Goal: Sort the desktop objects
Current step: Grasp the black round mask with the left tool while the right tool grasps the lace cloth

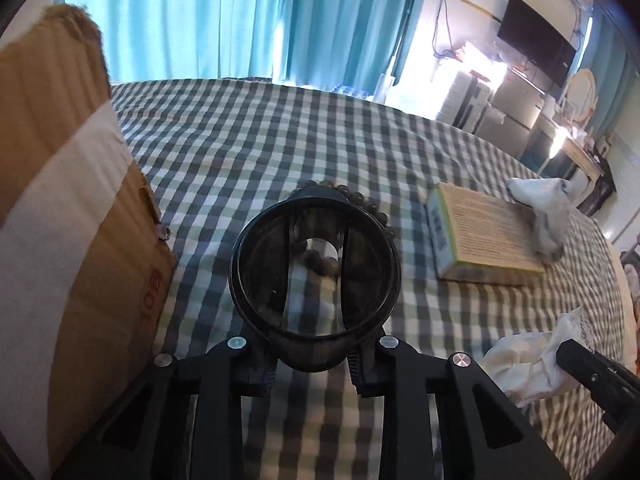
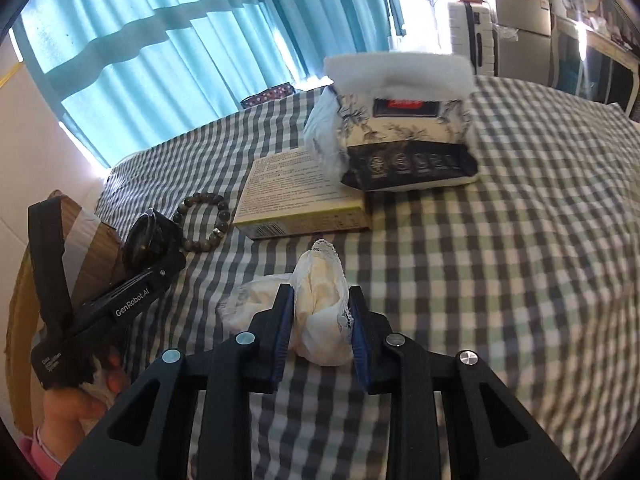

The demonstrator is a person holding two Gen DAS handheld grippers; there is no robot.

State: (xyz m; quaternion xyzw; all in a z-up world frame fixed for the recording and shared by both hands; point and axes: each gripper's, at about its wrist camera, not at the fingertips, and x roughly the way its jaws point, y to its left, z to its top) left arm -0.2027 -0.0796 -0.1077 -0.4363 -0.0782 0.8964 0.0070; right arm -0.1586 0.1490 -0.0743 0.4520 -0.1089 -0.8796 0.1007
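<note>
Left wrist view: I am pinching a round black lens-like case (image 1: pixel 316 280) with my left gripper (image 1: pixel 316 364), its jaws pressed onto the rim near the base so it stands upright ahead of me. Just beyond it a bead bracelet (image 1: pixel 356 200) is lying on the checked cloth (image 1: pixel 280 140), and a cardboard box (image 1: pixel 60 200) is standing close at my left, likely the drop spot. My right gripper (image 2: pixel 320 320) is squeezing a crumpled white lace-edged wad (image 2: pixel 320 300) between its blue pads (image 2: pixel 282 320). Ahead of it, a tissue pack (image 2: pixel 404 136) is resting on a flat carton (image 2: pixel 304 196).
</note>
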